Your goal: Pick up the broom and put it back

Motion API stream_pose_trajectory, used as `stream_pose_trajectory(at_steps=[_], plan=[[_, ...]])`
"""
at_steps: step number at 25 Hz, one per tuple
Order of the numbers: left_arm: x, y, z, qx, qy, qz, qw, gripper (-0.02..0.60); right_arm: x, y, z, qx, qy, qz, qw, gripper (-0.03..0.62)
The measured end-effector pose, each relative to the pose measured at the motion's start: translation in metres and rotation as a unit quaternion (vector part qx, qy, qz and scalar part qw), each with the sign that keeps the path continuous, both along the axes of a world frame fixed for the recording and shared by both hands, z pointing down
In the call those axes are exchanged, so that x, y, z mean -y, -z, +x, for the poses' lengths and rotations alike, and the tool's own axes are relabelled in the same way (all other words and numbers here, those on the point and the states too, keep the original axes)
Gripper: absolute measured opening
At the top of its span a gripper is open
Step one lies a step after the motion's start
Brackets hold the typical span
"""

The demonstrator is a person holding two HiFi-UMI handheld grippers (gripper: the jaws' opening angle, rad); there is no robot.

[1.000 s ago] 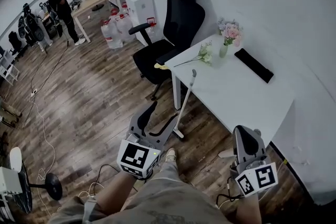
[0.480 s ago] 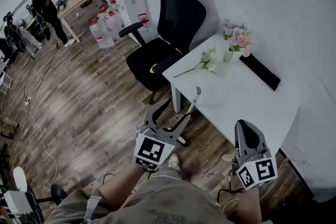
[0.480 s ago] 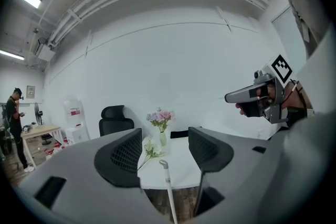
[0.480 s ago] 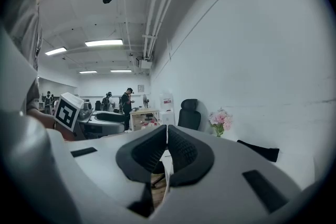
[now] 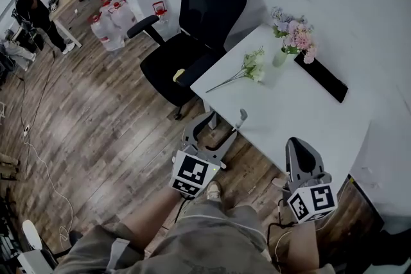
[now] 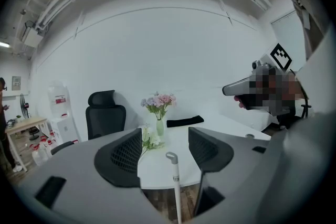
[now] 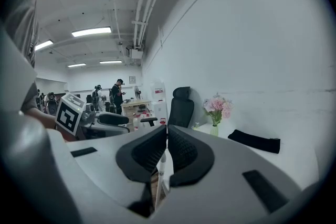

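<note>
**Head view.** The camera looks steeply down on a dark wooden plank floor and a white rectangular desk. A broom with a thin pale stick handle and a small loop at its top stands almost upright against the near edge of the desk. Its brush end is not clear from here. The left tool points at the top of the handle with its jaws spread. The right tool hangs by the desk's near edge, apart from the broom. A black high-backed office chair stands past the desk corner, and a small vase of pink flowers sits near the far edge of the desk.

**Left gripper view.** The left tool is released, with its two dark ribbed pads wide apart and nothing held. The broom's handle rises in the gap and touches neither pad (whether it is level with the pads or just past them cannot be told).

**Right gripper view.** The right tool is clenched on nothing, with its pads meeting.

**Handling.** The broom is probably light and stiff, with a smooth, round, slippery shaft. Held at the very top it would likely swing from its lower end. A square, firm hold a little below the loop looks best.
</note>
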State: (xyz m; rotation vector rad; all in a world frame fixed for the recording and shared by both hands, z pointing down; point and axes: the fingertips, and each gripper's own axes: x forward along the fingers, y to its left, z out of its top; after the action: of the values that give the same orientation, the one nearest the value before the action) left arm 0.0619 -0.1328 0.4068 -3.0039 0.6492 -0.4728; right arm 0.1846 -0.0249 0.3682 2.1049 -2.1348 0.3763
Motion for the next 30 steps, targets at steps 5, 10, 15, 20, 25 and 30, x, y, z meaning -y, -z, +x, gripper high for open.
stream_pose_trajectory(at_steps=[5, 10, 15, 20, 25, 30], plan=[[0.011, -0.057, 0.019, 0.043, -0.01, -0.021, 0.9988, 0.284, 0.01, -0.037, 0.007, 0.012, 0.0, -0.036, 0.999, 0.034], [0.017, -0.104, 0.036, 0.065, -0.004, -0.054, 0.9964, 0.284, 0.018, -0.073, 0.02, 0.033, 0.007, -0.069, 0.997, 0.034], [0.021, -0.144, 0.051, 0.093, 0.005, -0.064, 0.9935, 0.284, 0.034, -0.109, 0.028, 0.027, 0.042, -0.089, 0.995, 0.034], [0.023, -0.17, 0.064, 0.111, -0.011, -0.071, 0.9912, 0.283, 0.05, -0.136, 0.036, 0.044, 0.051, -0.095, 0.993, 0.034], [0.023, -0.196, 0.075, 0.121, -0.014, -0.084, 0.989, 0.282, 0.057, -0.158, 0.041, 0.051, 0.062, -0.098, 0.992, 0.034], [0.022, -0.216, 0.078, 0.125, -0.009, -0.092, 0.9879, 0.214, 0.057, -0.174, 0.049, 0.049, 0.071, -0.095, 0.992, 0.034]])
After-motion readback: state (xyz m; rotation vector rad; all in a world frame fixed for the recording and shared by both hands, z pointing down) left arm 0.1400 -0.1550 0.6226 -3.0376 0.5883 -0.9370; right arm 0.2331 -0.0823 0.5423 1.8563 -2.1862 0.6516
